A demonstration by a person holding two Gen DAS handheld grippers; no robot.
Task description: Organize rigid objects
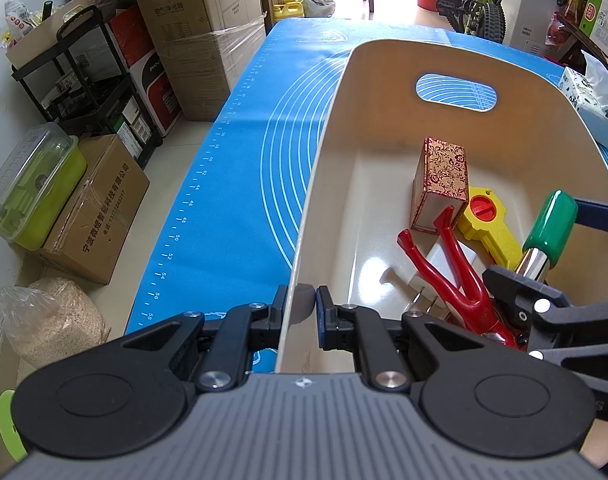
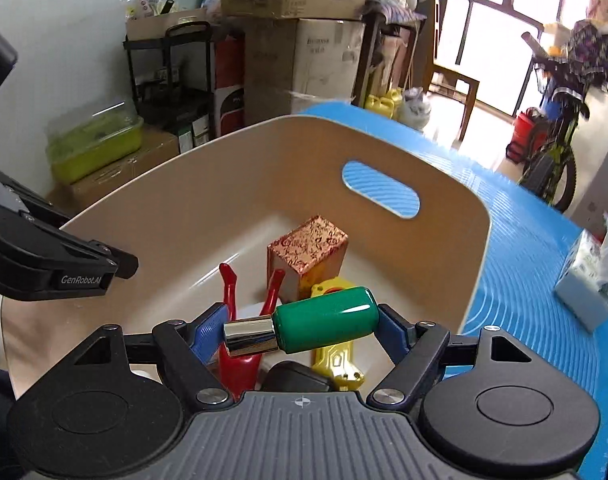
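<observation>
Left gripper [image 1: 299, 312]: we find it pointing steeply down, jaws nearly shut, clamped on the near wall of the beige bin [image 1: 304, 240]. Right gripper [image 2: 299, 330]: tilted down, jaws wide, pads pressing both ends of the green-handled tool [image 2: 324, 320] (held crosswise).

A blue silicone mat printed with white rings and ruler marks [image 1: 231, 184] is lying across the tabletop, bearing a beige plastic bin [image 1: 332, 152] and, far right, a tissue box [image 1: 584, 108].
</observation>
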